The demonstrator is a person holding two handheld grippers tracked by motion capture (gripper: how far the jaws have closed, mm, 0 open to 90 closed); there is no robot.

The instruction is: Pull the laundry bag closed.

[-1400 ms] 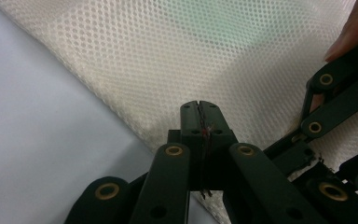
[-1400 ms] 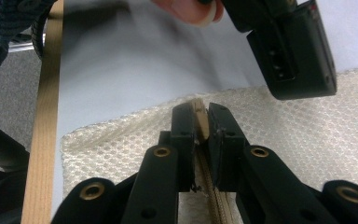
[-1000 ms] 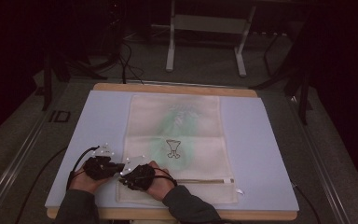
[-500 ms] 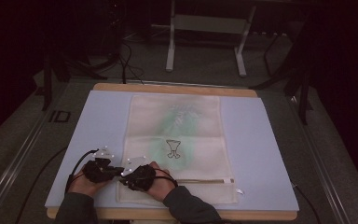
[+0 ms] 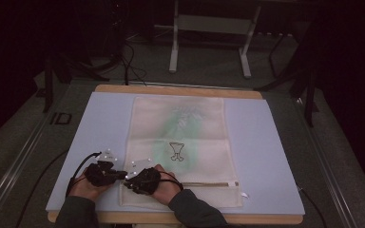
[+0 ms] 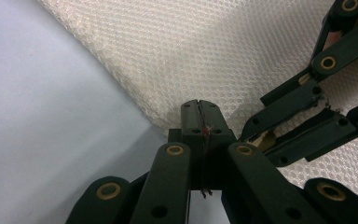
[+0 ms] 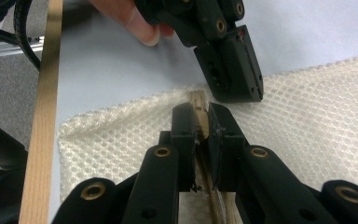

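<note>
A cream mesh bag (image 5: 180,142) with a green print lies flat on the pale blue mat (image 5: 100,123). Its zipper (image 5: 204,184) runs along the near end. At the bag's near left corner, my left gripper (image 5: 105,173) is shut, its tips (image 6: 199,116) pinching the bag's edge (image 6: 177,70). Right beside it, my right gripper (image 5: 140,178) is shut on the beige end of the zipper (image 7: 198,105), which sticks up between its jaws (image 7: 199,123). The left gripper (image 7: 228,51) almost touches the right one's tips. The right gripper (image 6: 307,107) lies over the mesh.
The mat covers a wooden table top (image 5: 180,89) whose near edge (image 7: 42,116) runs just behind my hands. A white tag (image 5: 244,194) lies at the bag's near right corner. Metal stand legs (image 5: 209,42) and cables sit on the dark floor beyond the table.
</note>
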